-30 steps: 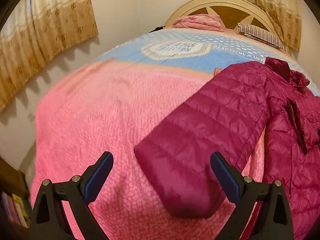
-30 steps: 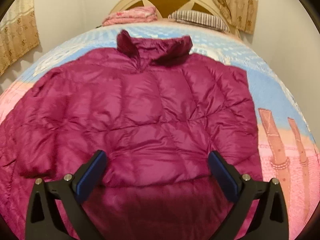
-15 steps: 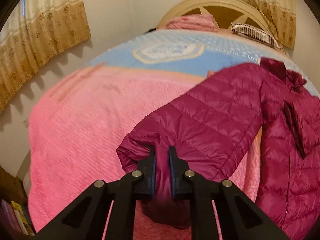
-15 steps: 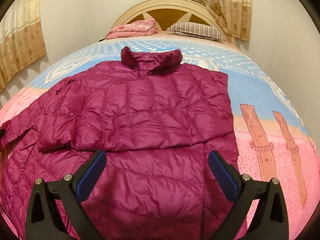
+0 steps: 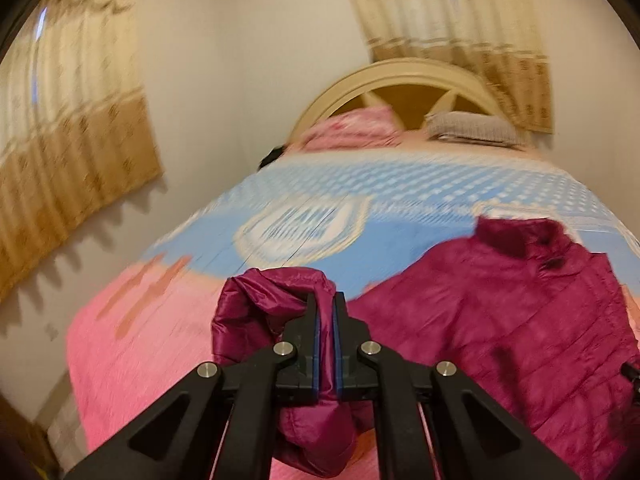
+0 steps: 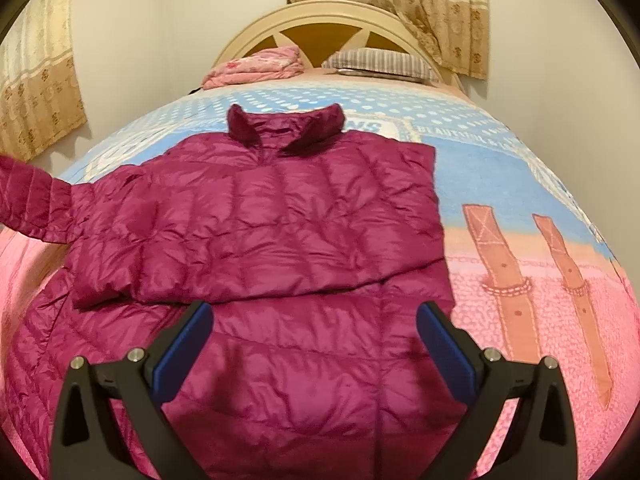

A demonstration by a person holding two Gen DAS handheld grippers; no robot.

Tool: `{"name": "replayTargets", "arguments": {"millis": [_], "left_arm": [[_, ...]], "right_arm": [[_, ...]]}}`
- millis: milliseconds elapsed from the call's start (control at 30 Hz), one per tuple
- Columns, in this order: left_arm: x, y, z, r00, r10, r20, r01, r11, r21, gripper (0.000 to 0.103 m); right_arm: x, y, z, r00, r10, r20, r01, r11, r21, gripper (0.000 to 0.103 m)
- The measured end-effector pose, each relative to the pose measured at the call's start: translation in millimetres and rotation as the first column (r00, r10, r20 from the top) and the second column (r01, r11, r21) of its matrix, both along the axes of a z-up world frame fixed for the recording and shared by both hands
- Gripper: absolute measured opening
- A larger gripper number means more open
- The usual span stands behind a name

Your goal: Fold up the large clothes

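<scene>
Magenta quilted jacket (image 6: 280, 240) lies on a bedspread (image 6: 520, 184) pink below and blue with white dots above, bearing brown strap motifs; striped pillow (image 6: 380, 62), beige patterned curtains (image 6: 400, 4).

Bare blanket (image 6: 540, 280) flanks the jacket (image 6: 260, 220); pillows (image 6: 376, 62) crowd the headboard (image 6: 320, 20).

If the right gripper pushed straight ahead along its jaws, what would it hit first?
Most likely the jacket spread on the bed: the open right gripper points down at its lower front, nothing between. Depth is unclear.

The down jacket (image 6: 280, 220) is glossy quilted cloth; the bedspread (image 6: 520, 184) is matt, nubbly fabric; the headboard (image 6: 320, 16) looks like painted wood.
</scene>
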State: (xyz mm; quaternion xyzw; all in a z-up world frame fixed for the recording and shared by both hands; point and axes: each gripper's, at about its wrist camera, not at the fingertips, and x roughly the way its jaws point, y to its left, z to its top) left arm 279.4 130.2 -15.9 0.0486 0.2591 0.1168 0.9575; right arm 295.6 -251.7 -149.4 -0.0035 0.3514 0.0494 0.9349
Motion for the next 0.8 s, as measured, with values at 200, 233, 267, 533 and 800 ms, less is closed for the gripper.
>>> {"name": "replayTargets", "arguments": {"millis": [200, 233, 267, 533, 800], "left_arm": [[30, -75, 1, 0.989, -0.146, -0.003, 0.146, 0.989, 0.003, 0.004], [36, -92, -4, 0.983, -0.183, -0.011, 0.183, 0.983, -0.005, 0.004], [37, -106, -7, 0.979, -0.202, -0.015, 0.202, 0.979, -0.004, 0.004], [59, -194, -58, 0.956, -0.261, -0.134, 0.269, 0.962, 0.041, 0.007], [43, -194, -66, 0.948, -0.313, -0.058, 0.312, 0.950, -0.026, 0.081]], "right_arm": [[2, -19, -10, 0.998, -0.051, -0.026, 0.052, 0.996, 0.068, 0.103], [3, -20, -12, 0.998, -0.052, -0.034, 0.054, 0.996, 0.074, 0.103], [4, -21, -14, 0.998, -0.052, -0.039, 0.055, 0.995, 0.079, 0.103], [10, -28, -26, 0.994, -0.065, -0.088, 0.075, 0.990, 0.117, 0.103], [16, -23, -34, 0.989, -0.064, -0.132, 0.075, 0.994, 0.084, 0.103]]}}
